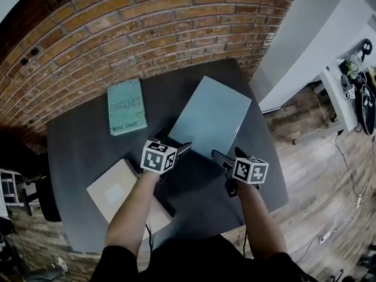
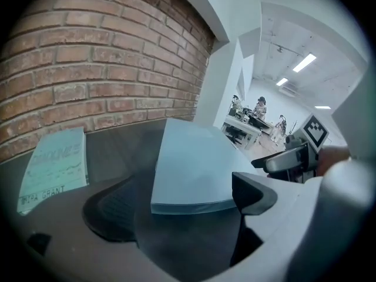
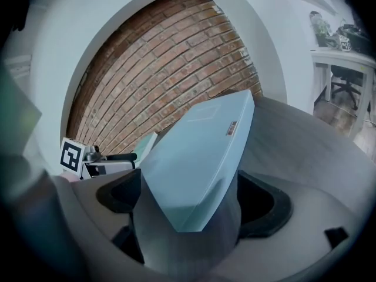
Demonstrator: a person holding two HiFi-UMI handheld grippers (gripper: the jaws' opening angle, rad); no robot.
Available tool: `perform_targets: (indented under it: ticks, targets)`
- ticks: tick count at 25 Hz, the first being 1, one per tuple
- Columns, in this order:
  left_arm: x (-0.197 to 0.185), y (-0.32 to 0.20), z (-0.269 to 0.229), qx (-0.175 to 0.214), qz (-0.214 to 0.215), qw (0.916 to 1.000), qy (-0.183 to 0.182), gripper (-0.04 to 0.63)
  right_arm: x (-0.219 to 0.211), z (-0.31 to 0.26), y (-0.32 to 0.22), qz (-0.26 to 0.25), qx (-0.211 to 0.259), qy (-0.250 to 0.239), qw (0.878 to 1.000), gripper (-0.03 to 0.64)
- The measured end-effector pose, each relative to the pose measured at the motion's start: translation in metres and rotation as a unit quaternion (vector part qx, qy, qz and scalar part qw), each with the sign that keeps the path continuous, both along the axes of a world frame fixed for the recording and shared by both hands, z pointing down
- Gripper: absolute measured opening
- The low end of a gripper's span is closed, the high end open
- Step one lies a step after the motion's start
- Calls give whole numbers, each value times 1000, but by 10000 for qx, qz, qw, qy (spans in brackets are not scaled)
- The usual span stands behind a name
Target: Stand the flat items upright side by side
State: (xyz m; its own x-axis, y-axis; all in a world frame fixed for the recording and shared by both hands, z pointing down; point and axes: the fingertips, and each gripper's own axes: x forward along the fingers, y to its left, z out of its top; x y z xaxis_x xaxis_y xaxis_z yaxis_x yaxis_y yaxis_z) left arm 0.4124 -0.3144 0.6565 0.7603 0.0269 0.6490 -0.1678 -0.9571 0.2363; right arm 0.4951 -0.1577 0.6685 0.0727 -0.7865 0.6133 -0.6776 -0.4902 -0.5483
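Left gripper [image 1: 180, 150] is held angled down and forward, jaws wide apart, no grip made. Right gripper [image 1: 225, 157] is posed likewise, jaws spread. Left forearm [image 1: 132, 207] and right forearm [image 1: 262, 216] are extended side by side.

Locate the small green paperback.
Head view: the green paperback lies flat at the table's far left, near the brick wall, left of the large pale-blue book.

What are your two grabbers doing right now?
Left gripper: open, holding nothing, at the book's edge.
Right gripper: open, book corner between its jaws, not gripped.
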Motion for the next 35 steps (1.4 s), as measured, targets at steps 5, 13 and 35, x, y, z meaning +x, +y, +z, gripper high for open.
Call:
perform_targets:
  ticks: [5, 13, 35]
  targets:
    - [7, -2, 24, -47, 76, 9997, -230, 522, 1, 23, -1, 119, -355, 0, 9993, 445]
    - [10, 12, 35, -171, 229, 9990, -353, 520, -7, 34, 0, 219, -267, -235, 9991, 357]
    - [-82, 166, 36, -799, 603, 9922, -748, 448, -59, 26, 139, 988, -859, -48, 9914, 276]
